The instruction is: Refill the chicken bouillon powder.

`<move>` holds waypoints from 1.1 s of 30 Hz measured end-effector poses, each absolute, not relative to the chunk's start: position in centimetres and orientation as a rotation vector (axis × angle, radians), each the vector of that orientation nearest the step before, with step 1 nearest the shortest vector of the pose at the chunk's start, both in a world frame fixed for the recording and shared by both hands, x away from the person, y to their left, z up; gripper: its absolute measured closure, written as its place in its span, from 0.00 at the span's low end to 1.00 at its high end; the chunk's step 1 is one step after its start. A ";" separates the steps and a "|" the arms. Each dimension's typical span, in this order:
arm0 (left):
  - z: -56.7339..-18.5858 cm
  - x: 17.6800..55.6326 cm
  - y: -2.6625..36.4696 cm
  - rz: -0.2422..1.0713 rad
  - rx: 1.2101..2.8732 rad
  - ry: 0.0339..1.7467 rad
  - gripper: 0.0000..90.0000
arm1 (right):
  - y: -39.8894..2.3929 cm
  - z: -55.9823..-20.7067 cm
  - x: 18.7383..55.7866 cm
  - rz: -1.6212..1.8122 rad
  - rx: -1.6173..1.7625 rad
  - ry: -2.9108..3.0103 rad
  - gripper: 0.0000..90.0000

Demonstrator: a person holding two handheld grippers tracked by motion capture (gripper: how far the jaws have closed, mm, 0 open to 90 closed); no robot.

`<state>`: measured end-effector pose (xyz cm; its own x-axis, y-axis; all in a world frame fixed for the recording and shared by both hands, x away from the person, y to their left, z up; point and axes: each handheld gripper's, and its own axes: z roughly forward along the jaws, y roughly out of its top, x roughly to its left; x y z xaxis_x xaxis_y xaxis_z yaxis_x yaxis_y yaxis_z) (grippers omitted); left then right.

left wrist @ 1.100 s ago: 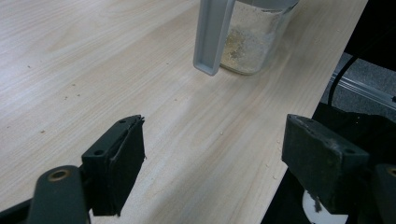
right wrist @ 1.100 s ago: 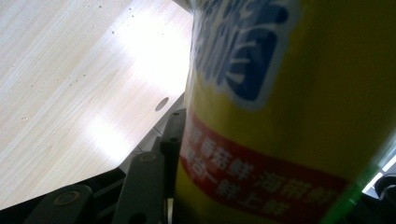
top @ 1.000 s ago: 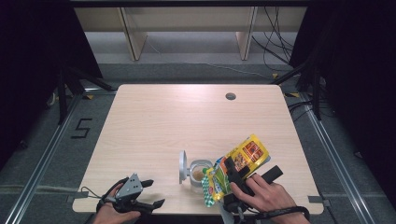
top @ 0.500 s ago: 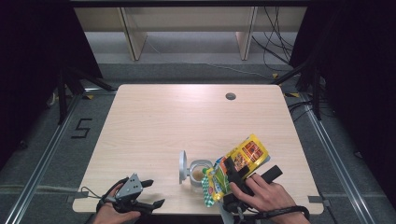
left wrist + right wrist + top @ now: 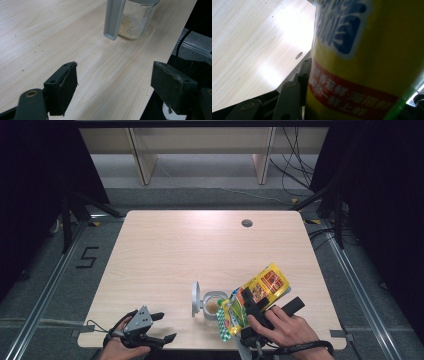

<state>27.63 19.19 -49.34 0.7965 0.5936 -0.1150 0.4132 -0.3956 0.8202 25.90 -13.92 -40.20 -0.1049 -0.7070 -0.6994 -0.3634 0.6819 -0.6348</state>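
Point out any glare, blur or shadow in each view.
High view: evenly lit table, dark surroundings. Left gripper view: jar sharp, soft shadows under the jaws. Right gripper view: yellow packet close and blurred, bright glare patch on the tabletop.

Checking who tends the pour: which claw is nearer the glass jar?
Right. The right claw holds the yellow bag tilted right beside the glass jar; the left claw rests open, apart, to the jar's left.

Open room: bare pale wooden tabletop (image 5: 190, 245) from middle to far edge.
In the way: clear glass jar (image 5: 212, 304) with raised grey lid (image 5: 195, 298), yellow snack bag (image 5: 255, 300) tilted over it.
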 end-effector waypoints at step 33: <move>-49.3 27.6 19.3 0.258 2.051 0.732 0.23 | -14.0 -41.1 25.8 -0.309 -0.772 1.751 0.70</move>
<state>27.58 19.25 -49.34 0.8020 0.5894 -0.0972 0.3983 -0.4064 0.8223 25.80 -13.97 -41.07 -0.1436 -0.6379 -0.7566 -0.3400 0.7498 -0.5676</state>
